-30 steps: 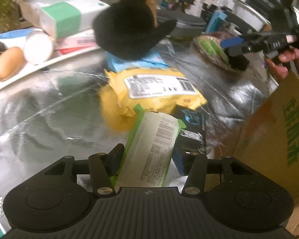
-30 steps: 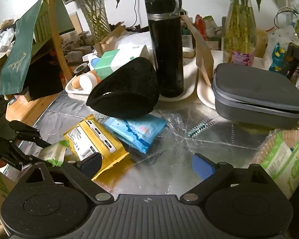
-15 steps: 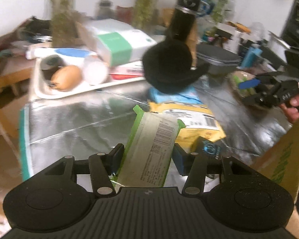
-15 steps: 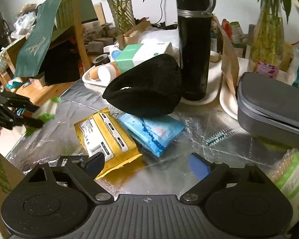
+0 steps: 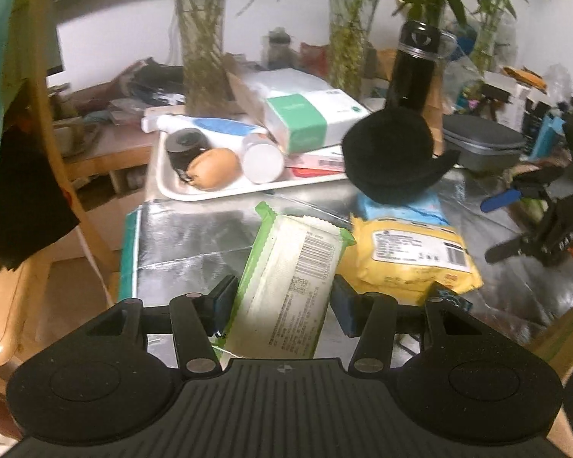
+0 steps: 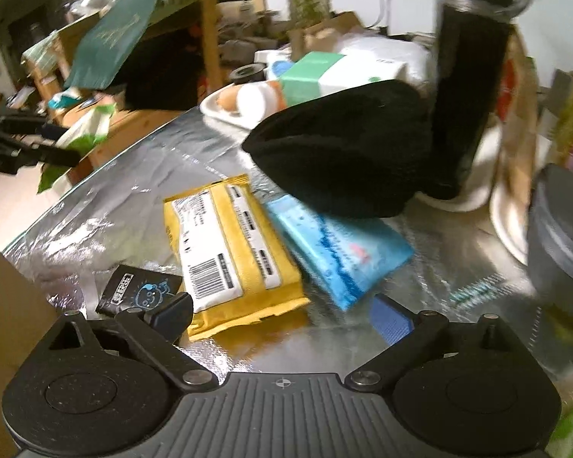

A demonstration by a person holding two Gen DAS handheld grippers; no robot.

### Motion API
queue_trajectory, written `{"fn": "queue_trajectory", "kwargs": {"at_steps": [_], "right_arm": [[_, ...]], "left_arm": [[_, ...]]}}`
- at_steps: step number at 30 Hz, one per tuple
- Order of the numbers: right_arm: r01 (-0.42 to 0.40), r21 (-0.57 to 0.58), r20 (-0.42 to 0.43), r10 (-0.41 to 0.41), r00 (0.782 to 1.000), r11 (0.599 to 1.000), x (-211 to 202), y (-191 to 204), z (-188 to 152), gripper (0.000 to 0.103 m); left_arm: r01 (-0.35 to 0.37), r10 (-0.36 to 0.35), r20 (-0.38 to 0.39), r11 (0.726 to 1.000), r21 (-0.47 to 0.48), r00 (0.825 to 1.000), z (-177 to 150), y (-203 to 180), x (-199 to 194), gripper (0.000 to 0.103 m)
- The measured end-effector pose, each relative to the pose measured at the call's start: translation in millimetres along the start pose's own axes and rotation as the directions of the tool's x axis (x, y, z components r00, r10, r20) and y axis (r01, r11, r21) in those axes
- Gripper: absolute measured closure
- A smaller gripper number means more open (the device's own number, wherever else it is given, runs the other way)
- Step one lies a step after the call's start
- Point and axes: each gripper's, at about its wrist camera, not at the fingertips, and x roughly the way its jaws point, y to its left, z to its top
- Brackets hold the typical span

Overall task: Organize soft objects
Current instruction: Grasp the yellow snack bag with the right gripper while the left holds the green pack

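My left gripper (image 5: pixel 282 301) is shut on a green and white wipes pack (image 5: pixel 290 278) and holds it above the foil-covered table; it also shows in the right wrist view (image 6: pixel 84 133) at the far left. My right gripper (image 6: pixel 282 313) is open and empty, low over the table, right in front of a yellow pack (image 6: pixel 229 252) and a blue pack (image 6: pixel 340 252). A black soft earmuff (image 6: pixel 355 152) lies on the blue pack. In the left wrist view the yellow pack (image 5: pixel 412 252), blue pack (image 5: pixel 401 210) and earmuff (image 5: pixel 389 156) lie right of my held pack.
A small black packet (image 6: pixel 137 290) lies by my right gripper's left finger. A black flask (image 6: pixel 470 76), a white tray (image 5: pixel 179 191) of bottles and a box, a grey case (image 5: pixel 481 145) and plant vases stand behind. A cardboard box (image 6: pixel 0 305) is at the table's near edge.
My left gripper has lifted the green pack up and away to the left of the table. My right gripper has moved forward and down toward the yellow and blue packs.
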Motion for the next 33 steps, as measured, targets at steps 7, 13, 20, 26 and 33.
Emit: {"fn": "queue_trajectory", "kwargs": {"at_steps": [7, 13, 20, 26, 33], "right_arm": [[-0.067, -0.072, 0.010, 0.068, 0.998, 0.995, 17, 7, 9, 0.005], [-0.086, -0.097, 0.005, 0.087, 0.996, 0.992, 35, 10, 15, 0.013], [-0.100, -0.109, -0.035, 0.097, 0.995, 0.989, 48, 14, 19, 0.025], [-0.088, -0.141, -0.090, 0.075, 0.993, 0.986, 45, 14, 20, 0.034], [-0.090, -0.209, -0.206, 0.046, 0.977, 0.974, 22, 7, 5, 0.033]], "left_arm": [[-0.020, 0.021, 0.012, 0.999, -0.039, 1.000, -3, 5, -1, 0.052], [-0.010, 0.010, 0.012, 0.999, -0.041, 1.000, -4, 6, 0, 0.052], [-0.012, 0.012, 0.010, 1.000, -0.015, 1.000, -6, 3, 1, 0.052], [-0.005, 0.005, 0.010, 1.000, 0.015, 1.000, -8, 0, 1, 0.052], [-0.004, 0.004, 0.011, 1.000, 0.007, 1.000, -7, 0, 1, 0.052]]}}
